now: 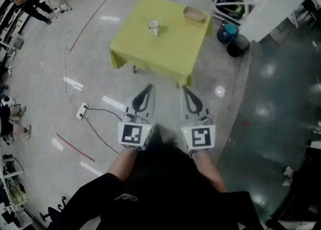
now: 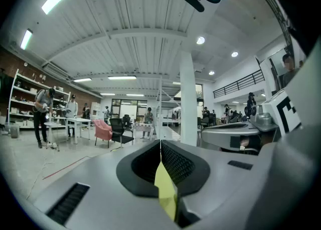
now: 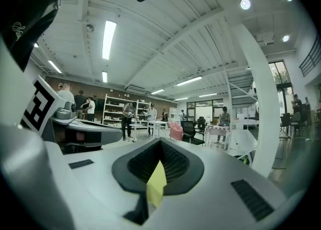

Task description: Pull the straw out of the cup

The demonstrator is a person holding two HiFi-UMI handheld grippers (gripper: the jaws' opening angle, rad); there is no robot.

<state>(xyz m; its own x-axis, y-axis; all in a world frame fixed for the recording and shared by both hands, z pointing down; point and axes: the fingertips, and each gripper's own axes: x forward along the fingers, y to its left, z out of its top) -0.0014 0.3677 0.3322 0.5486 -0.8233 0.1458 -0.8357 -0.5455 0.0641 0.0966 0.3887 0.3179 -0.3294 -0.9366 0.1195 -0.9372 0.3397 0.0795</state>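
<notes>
left claw (image 1: 149,87), right claw (image 1: 184,89): jaws together | cup (image 1: 153,26): far ahead on table (image 1: 150,51)

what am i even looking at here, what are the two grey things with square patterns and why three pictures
A person holds a hand-held claw in each hand: the left claw and right claw. The patterned cubes belong to them. One picture comes from a head camera looking down; the other two from cameras riding on each claw. Both claws are shut and hold nothing. Ahead stands a table with a yellow-green cloth, bearing a glass cup with a straw and a shallow basket.
</notes>
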